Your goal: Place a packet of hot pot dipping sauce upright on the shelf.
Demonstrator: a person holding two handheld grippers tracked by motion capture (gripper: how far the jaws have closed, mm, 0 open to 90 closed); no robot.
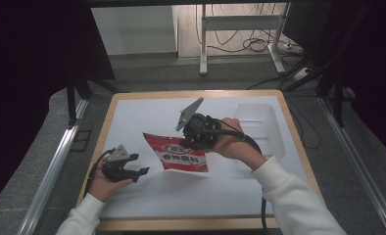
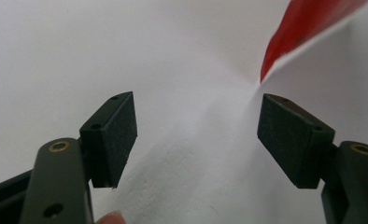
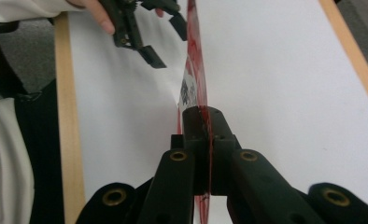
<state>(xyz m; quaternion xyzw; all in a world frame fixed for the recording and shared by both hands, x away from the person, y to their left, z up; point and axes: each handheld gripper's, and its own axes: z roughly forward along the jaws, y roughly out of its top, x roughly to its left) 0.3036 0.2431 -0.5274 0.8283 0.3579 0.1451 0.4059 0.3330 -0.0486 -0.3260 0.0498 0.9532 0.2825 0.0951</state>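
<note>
The right gripper (image 3: 203, 140) has its 2 jaws clamped on the edge of a red packet (image 1: 179, 154), holding it above the white table (image 1: 240, 181) near the middle. The left gripper (image 2: 196, 135), jaws wide apart with nothing between them, sits low just beside the packet's near corner.

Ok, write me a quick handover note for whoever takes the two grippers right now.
Right gripper: shut on the edge of the red seasoning packet, holding it edge-up above the white table mat.
Left gripper: open, holding nothing, low over the mat just left of the packet's near corner.
Clear plastic tray: at the far right of the mat, nothing visible in it.
Done: packet picked up by one side.
Left: probably bring the left gripper onto the packet's free end; what follows cannot be told from here.
</note>
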